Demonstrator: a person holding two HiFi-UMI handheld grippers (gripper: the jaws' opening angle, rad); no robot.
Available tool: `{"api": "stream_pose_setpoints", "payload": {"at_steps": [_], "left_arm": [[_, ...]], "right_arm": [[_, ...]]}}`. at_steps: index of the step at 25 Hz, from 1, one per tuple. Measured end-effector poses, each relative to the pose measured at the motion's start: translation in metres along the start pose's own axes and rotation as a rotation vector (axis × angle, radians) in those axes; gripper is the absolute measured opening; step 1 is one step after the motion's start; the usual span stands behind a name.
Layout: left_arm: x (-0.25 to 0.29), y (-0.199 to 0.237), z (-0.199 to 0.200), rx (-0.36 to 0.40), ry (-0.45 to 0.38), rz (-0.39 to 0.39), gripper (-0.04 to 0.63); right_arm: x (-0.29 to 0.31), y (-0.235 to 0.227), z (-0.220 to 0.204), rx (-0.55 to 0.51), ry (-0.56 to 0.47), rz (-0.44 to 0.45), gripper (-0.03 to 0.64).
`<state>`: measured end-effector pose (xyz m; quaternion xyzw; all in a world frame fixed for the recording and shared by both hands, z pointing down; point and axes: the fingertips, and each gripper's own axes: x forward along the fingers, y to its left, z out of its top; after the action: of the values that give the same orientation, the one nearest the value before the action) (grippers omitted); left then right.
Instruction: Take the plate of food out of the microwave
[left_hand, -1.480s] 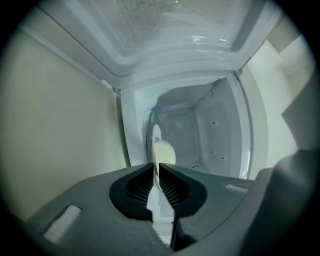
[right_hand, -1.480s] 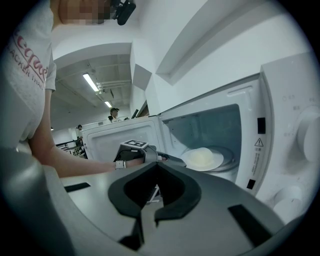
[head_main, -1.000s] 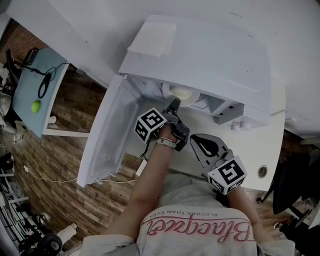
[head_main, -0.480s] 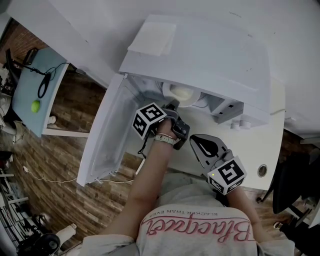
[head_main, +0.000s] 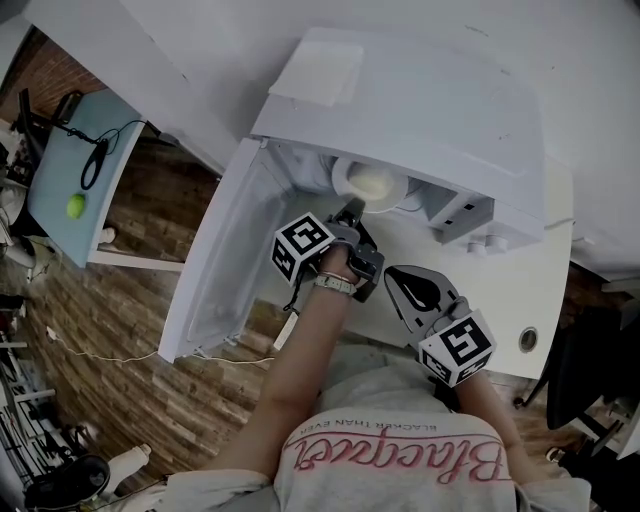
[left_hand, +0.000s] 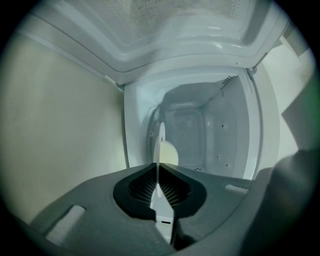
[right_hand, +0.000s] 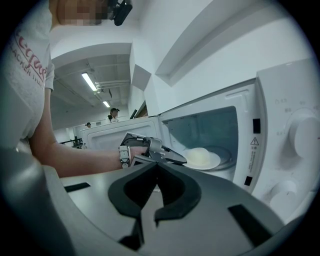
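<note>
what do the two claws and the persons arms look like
The left claw and right claw are dark grey moulded plastic, with a teardrop-shaped hollow between the pads. Each carries a white cube printed with black square markers. The left wrist wears a pale watch band. The person's grey T-shirt is short-sleeved, with reddish lettering.
</note>
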<state>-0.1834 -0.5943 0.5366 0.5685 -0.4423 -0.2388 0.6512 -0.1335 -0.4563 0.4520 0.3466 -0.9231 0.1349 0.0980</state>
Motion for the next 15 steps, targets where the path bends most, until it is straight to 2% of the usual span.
{"api": "stream_pose_setpoints", "payload": {"at_steps": [15], "left_arm": [[-0.018,0.002,0.0,-0.031,-0.034,-0.125,0.018]], "right_arm": [[-0.006,-0.017,0.003,-0.021,0.005,-0.06,0.012]]}}
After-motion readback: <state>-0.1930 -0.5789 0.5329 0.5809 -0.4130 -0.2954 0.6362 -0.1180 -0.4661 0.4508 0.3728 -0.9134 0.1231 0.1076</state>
